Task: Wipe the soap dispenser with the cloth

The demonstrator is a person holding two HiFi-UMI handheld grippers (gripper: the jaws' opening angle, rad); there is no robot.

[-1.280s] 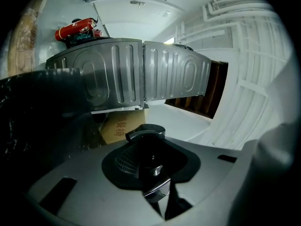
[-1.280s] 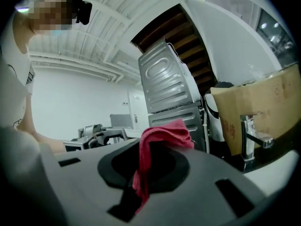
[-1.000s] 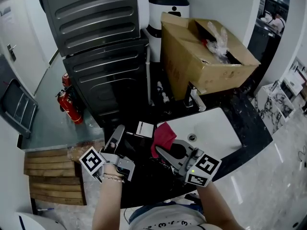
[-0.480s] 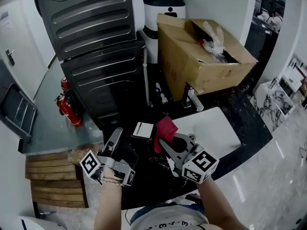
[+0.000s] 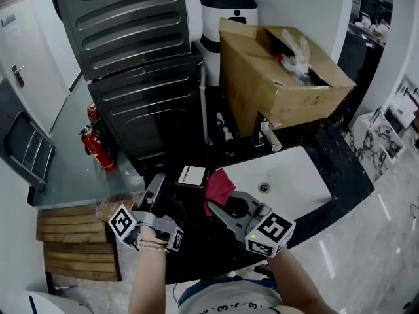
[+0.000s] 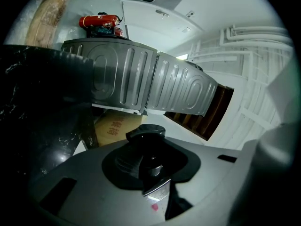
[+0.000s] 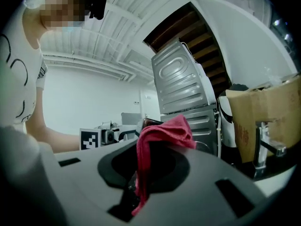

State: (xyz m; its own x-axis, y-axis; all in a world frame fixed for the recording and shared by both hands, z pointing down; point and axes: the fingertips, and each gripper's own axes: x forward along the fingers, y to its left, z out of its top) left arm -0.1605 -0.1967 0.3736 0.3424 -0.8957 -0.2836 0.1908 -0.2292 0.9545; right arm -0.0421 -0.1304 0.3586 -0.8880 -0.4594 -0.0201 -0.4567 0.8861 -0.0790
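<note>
Near the front edge of the desk (image 5: 344, 169), the right gripper (image 5: 216, 208) pinches a limp red cloth (image 5: 219, 185); the left gripper (image 5: 159, 188) clamps the rigid, probably slippery soap dispenser (image 6: 146, 133) beneath its pump.

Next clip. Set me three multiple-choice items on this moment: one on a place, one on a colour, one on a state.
1. Where is the cardboard box?
A. Beyond the sink, behind the tap
B. Inside the sink
C. On the floor

2. What colour is the cloth?
A. Blue
B. White
C. Red

3. How is the right tool?
A. Open and empty
B. Shut on the cloth
C. Shut on the tap

Answers:
1 A, since the head view shows the box at the far side of the sink with the tap just in front of it.
2 C, since the cloth shows red in the head view and the right gripper view.
3 B, since the right gripper view shows the cloth pinched in the jaws and hanging out of them.
</note>
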